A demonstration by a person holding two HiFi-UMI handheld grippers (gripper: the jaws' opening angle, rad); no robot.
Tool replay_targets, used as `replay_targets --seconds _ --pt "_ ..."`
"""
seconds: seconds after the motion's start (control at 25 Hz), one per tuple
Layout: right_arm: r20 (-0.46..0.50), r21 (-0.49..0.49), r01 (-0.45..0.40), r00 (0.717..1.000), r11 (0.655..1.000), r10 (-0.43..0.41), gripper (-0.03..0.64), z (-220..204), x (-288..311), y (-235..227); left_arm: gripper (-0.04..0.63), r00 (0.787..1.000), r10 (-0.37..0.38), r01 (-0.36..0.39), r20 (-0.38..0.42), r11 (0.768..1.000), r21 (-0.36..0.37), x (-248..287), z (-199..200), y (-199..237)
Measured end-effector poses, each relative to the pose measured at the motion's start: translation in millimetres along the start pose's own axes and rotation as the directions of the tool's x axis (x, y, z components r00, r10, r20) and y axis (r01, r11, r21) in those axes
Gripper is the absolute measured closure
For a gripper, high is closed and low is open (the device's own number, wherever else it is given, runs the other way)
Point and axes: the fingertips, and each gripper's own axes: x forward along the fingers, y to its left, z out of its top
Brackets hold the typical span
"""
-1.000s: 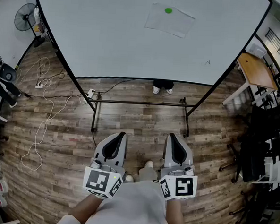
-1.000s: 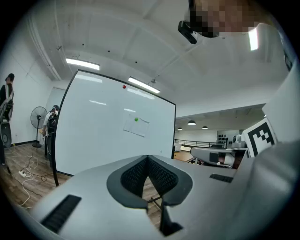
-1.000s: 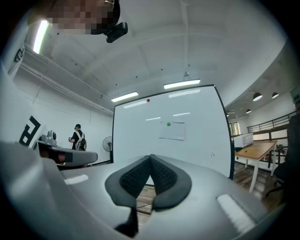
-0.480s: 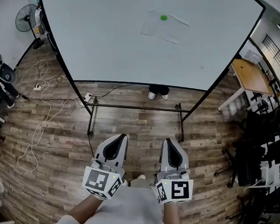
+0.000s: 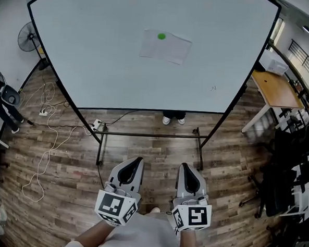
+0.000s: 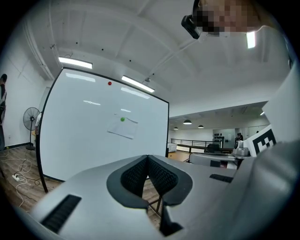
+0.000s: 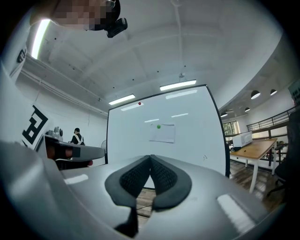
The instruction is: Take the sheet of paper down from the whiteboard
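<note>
A white sheet of paper (image 5: 165, 46) hangs on the large whiteboard (image 5: 95, 64), pinned by a green round magnet (image 5: 161, 36) at its top. The same paper (image 6: 123, 127) appears in the left gripper view and, as the paper (image 7: 162, 133), in the right gripper view. My left gripper (image 5: 131, 165) and right gripper (image 5: 186, 171) are held side by side low in the head view, well short of the board. Both point level at the board. Each has its jaws shut with nothing between them.
The whiteboard stands on a black metal frame (image 5: 151, 136) over wood flooring. White cables and a power strip (image 5: 45, 111) lie at the left, near a fan (image 5: 30, 36). A wooden table (image 5: 275, 88) and black chairs (image 5: 290, 170) stand at the right. Someone's shoes (image 5: 173, 119) show under the board.
The view has tilted up and more of the whiteboard shows, with the paper lower in the frame. Both grippers stay shut and have shifted together a little.
</note>
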Motion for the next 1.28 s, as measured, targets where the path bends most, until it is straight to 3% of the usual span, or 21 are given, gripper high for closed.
replay_targets --seconds 0.48,0.84,1.28 --pt "-0.007 0.060 0.002 1.000 0.998 -0.001 0.606 -19.4 40.1 -41.3 0.589 0.999 0.011 -0.010 -0.032 1.000 0.007 61.9 -8.7 9.1" --pt "-0.005 0.063 0.022 1.000 0.998 -0.022 0.606 -21.7 149.0 -65.3 0.589 0.999 -0.013 0.013 -0.029 1.000 -0.015 155.7 2.4 75.0" --pt "0.033 0.045 0.118 0.992 0.992 -0.119 0.606 -7.6 290.3 -80.3 0.589 0.992 -0.130 0.130 0.001 0.992 0.004 263.8 44.5 159.3"
